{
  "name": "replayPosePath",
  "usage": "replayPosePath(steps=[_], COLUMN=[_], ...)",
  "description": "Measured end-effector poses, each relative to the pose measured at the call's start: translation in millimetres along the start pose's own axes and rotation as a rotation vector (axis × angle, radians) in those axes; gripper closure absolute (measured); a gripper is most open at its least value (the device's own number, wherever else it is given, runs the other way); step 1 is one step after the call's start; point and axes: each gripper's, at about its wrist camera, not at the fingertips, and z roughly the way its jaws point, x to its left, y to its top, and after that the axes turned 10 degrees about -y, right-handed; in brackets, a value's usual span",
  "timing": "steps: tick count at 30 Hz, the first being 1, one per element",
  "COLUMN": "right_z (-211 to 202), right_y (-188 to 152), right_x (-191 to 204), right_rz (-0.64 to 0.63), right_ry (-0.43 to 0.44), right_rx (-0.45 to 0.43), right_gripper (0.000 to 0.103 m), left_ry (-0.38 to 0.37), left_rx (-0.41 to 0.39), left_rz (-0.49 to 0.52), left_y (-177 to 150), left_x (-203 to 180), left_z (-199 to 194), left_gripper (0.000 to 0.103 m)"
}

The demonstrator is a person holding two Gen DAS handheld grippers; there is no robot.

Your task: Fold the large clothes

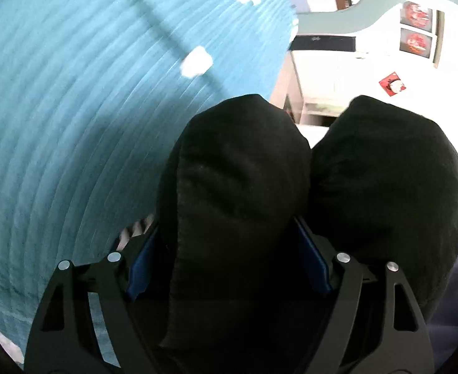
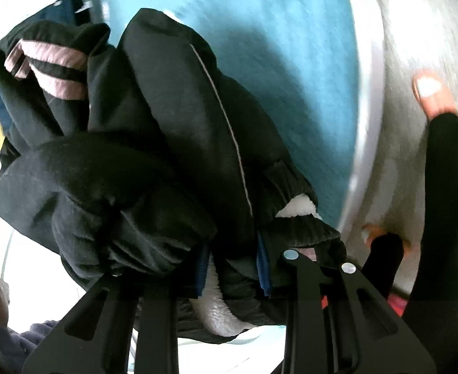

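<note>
A large black garment (image 2: 154, 143) with pink stripes, a thin grey piping line and white fleece lining hangs bunched from both grippers above a teal ribbed surface (image 1: 73, 109). My left gripper (image 1: 229, 261) is shut on a thick fold of the black garment (image 1: 244, 171), which bulges over both blue pads and hides the fingertips. My right gripper (image 2: 232, 274) is shut on the garment's hem, with white fleece (image 2: 219, 311) showing between the jaws.
The teal surface (image 2: 275, 46) has a pale rim (image 2: 369, 109); grey floor (image 2: 416, 31) lies beyond it, with a person's foot (image 2: 431, 93) and dark leg. White furniture and a red object (image 1: 391, 84) show at the right of the left wrist view.
</note>
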Motion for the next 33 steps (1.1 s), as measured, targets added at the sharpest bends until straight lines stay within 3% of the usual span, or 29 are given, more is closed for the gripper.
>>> replayPosePath(steps=[6, 13, 15, 18, 20, 21, 24, 27, 30, 33], right_z=[-62, -115, -122, -123, -109, -107, -110, -114, -120, -134], right_y=[68, 194, 235, 285, 309, 313, 318, 316, 302, 294], right_x=[48, 78, 76, 71, 60, 58, 56, 47, 42, 35], right_rz=[-0.077, -0.126, -0.103, -0.081, -0.041, -0.029, -0.036, -0.012, -0.024, -0.019], right_ry=[0.030, 0.059, 0.037, -0.082, -0.083, -0.078, -0.115, -0.112, -0.119, -0.105], right_rx=[-0.080, -0.166, -0.192, -0.246, -0.196, -0.208, -0.237, -0.238, -0.281, -0.318], right_gripper=[0.077, 0.077, 0.077, 0.072, 0.066, 0.057, 0.050, 0.040, 0.036, 0.036], left_ry=[0.013, 0.060, 0.156, 0.446, 0.502, 0.511, 0.481, 0.497, 0.410, 0.383], left_rx=[-0.043, -0.080, -0.112, -0.242, -0.341, -0.419, -0.482, -0.490, -0.447, -0.338], left_rz=[0.095, 0.141, 0.112, 0.023, -0.026, -0.043, 0.065, 0.195, 0.306, 0.371], left_y=[90, 237, 267, 300, 304, 300, 280, 249, 217, 206], left_x=[-62, -99, -90, -69, -62, -62, -90, -133, -172, -196], left_z=[0, 24, 28, 19, 2, -13, -31, -34, -21, 17], left_gripper=[0.024, 0.024, 0.024, 0.026, 0.026, 0.026, 0.025, 0.023, 0.023, 0.023])
